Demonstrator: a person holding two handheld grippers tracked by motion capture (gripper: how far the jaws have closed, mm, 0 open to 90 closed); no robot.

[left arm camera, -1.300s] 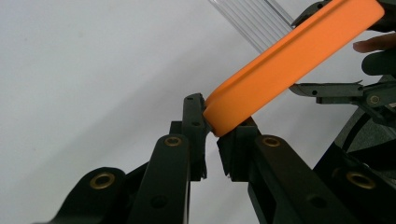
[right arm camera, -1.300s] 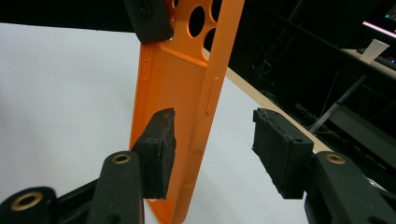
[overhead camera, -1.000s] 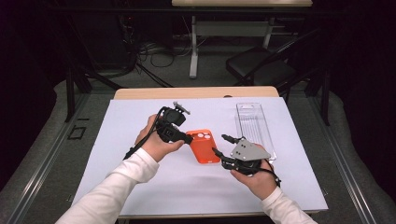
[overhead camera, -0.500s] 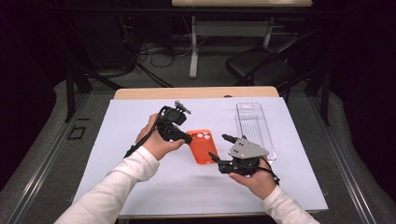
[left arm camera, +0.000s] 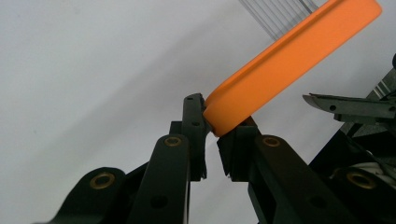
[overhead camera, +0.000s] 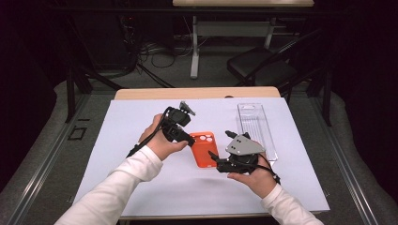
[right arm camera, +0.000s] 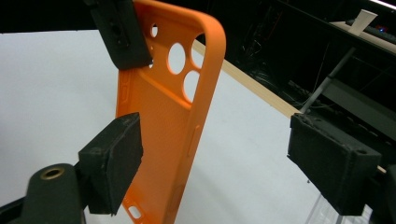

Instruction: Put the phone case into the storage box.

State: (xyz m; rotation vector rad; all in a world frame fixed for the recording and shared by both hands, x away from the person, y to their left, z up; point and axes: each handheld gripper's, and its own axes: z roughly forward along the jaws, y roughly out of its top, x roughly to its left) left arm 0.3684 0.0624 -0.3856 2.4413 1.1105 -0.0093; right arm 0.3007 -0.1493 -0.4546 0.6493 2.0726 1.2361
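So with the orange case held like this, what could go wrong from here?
1. The left gripper pinches only a corner of the orange phone case, so the case could twist or slip out.
2. The right gripper stands open around the case, one pad beside its edge; closing off-centre might bend the soft shell or knock it from the other grip.
3. The clear plastic tray lies close by and could get bumped.
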